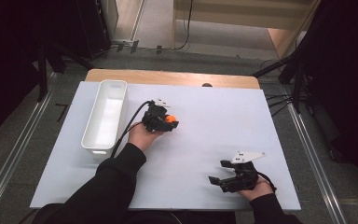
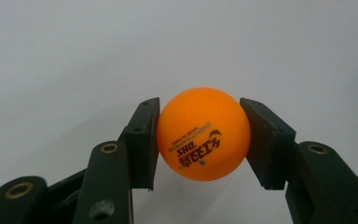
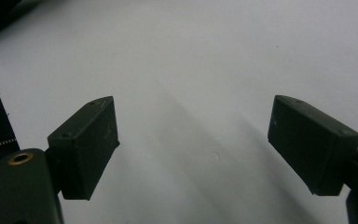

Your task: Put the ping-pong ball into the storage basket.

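**Left gripper holds the ball; right gripper spread wide**

The left gripper [image 1: 168, 122] sits just left of the centre of the white tabletop [image 1: 214, 116], its jaws clamped on an orange ball [image 1: 169, 118]. In the left gripper view the two black pads [image 2: 142, 140] press against opposite sides of the ball [image 2: 203, 133], whose dark printed logo faces the camera upside down. A white bin [image 1: 106, 116] stands along the tabletop's left edge, just beside this gripper and apart from it. The right gripper [image 1: 221, 175] lies near the front right corner, held by the person's right hand [image 1: 256, 189], pointing left. Its jaws stand wide apart with nothing between them, and the right gripper view shows bare white surface between its pads [image 3: 86, 144].
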### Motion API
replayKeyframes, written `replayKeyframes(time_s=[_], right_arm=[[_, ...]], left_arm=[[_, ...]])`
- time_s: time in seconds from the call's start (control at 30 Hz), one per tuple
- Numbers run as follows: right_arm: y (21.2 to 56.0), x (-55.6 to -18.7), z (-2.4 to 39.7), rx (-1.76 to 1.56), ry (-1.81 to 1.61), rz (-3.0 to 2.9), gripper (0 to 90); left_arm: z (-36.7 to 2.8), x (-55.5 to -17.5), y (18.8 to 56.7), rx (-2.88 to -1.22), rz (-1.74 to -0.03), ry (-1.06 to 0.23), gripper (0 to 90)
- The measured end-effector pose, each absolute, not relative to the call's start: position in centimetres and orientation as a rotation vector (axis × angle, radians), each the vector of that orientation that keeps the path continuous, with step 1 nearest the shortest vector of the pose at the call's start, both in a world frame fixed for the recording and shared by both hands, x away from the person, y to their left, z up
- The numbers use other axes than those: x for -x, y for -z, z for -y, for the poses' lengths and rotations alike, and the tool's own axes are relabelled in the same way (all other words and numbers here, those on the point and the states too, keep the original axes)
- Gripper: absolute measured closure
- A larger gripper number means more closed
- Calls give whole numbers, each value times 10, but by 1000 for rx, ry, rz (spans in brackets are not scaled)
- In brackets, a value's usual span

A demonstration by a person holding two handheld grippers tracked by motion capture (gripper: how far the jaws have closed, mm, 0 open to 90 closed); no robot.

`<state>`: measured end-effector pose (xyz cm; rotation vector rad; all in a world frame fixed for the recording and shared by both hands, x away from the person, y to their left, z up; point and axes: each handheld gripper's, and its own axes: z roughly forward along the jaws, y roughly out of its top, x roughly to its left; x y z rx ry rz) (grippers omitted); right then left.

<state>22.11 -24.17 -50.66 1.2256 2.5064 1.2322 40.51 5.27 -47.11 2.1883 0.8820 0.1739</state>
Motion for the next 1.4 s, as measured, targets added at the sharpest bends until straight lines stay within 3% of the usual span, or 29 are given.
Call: replayKeyframes(time_s=[1.4], right_arm=[[505,-221,241,-1228,-1245,-2509,146]], left_arm=[[-72,-398,430,-2179,-874,-101,508]])
